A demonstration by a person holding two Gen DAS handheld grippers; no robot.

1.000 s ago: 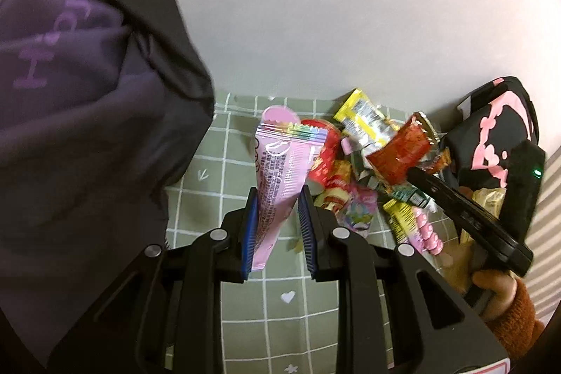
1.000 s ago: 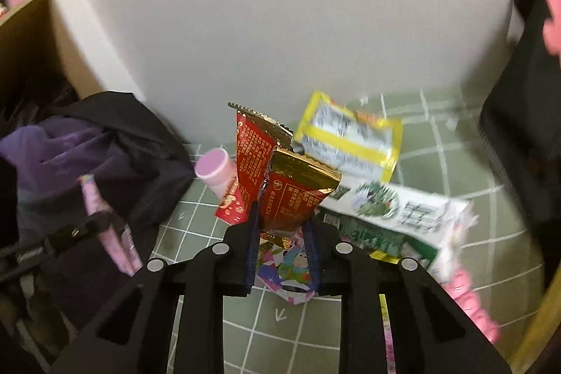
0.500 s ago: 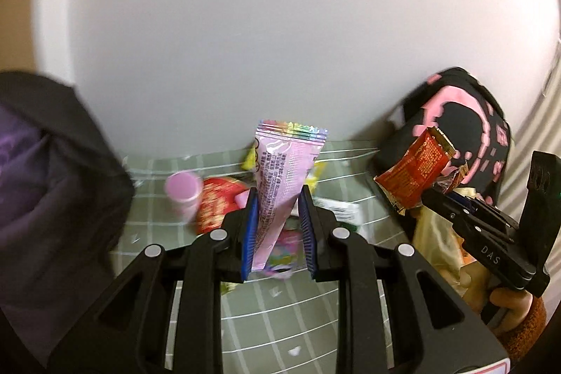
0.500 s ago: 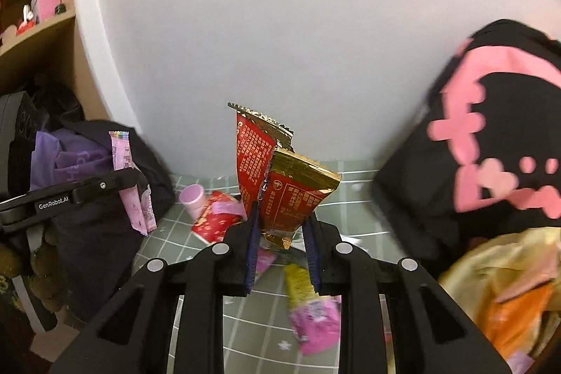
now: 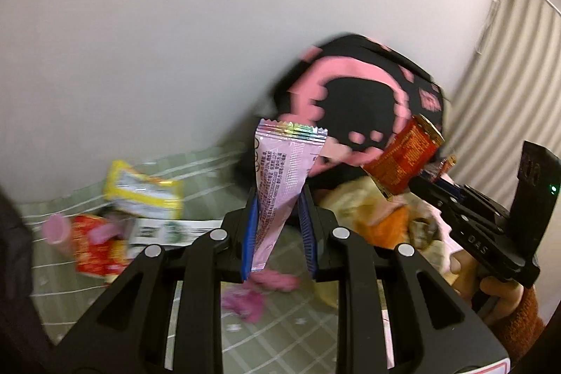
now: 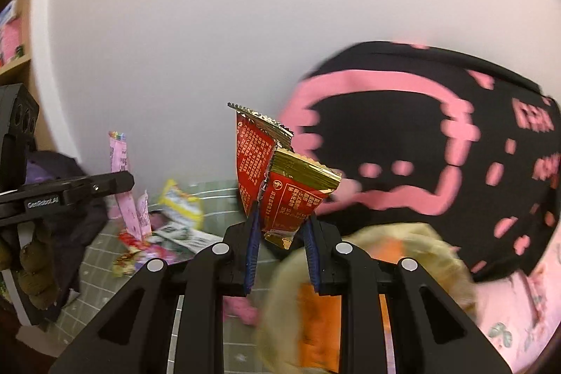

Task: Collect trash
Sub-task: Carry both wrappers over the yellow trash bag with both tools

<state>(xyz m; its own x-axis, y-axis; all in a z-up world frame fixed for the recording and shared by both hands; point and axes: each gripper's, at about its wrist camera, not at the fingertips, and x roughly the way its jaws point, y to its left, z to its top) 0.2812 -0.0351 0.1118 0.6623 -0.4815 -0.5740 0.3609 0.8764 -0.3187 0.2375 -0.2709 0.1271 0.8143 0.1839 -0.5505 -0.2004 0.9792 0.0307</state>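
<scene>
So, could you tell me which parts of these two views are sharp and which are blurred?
Left wrist view: the claw and its pink wrapper are sharp, the tablecloth litter smeared. Right wrist view: the red wrapper is crisp, the black-and-pink bag streaked.

My left gripper point(image 5: 278, 230) is matte black plastic — two angular arms with triangular cut-outs, a round silver screw at each pivot, and ribbed blue fingers point(image 5: 248, 240). My right gripper point(image 6: 282, 249) is built the same; seen from the left wrist it shows white lettering along its side and a small green light on its rear block. A rust-orange knitted sleeve point(image 5: 519, 321) covers my right wrist.
</scene>
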